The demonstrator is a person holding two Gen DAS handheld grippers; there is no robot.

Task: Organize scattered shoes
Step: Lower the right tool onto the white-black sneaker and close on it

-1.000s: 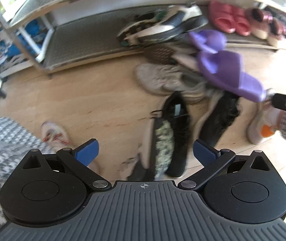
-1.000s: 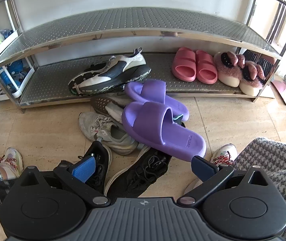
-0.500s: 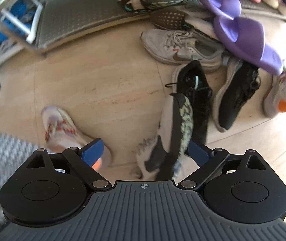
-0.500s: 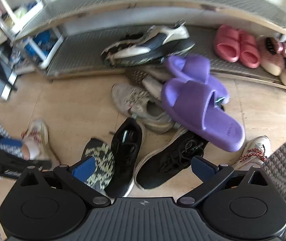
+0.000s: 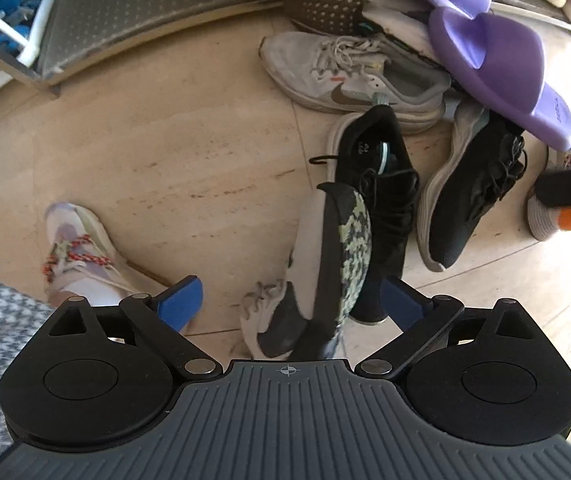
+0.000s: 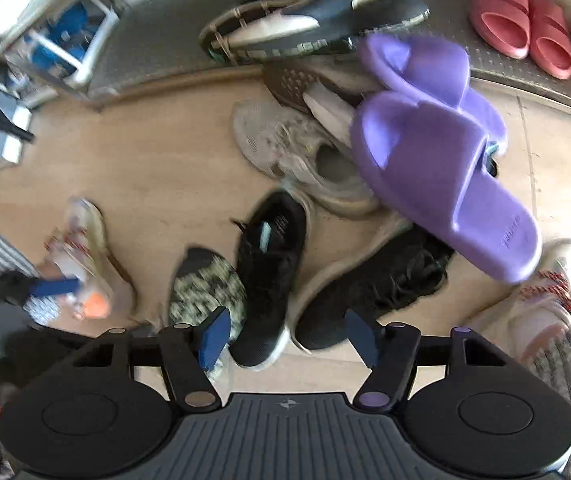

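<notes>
The left tongs point(image 5: 291, 300) stand wide apart over a camouflage-soled sneaker point(image 5: 341, 248) that lies on its side on the floor, its sole between the blue pads without touching either. The right tongs point(image 6: 289, 334) are also spread wide and hold nothing, above the toes of two black sneakers point(image 6: 269, 264) lying side by side.

Bare tan floor point(image 5: 145, 152) opens to the left of the pile, up to the edge of the rack's low metal shelf point(image 5: 133, 20). On the right the shoes crowd together: a grey mesh sneaker point(image 5: 349, 76), and a glossy purple slide point(image 6: 441, 184) resting across the second black sneaker and hiding its heel. A second purple slide sits behind it, at the shelf edge.

On the studded shelf lie a black-and-white sneaker point(image 6: 313, 20) and pink slides point(image 6: 521, 20); fluffy slippers beyond them are cut off by the frame. The right wrist view is blurred, so laces and prints there are hard to read.
</notes>
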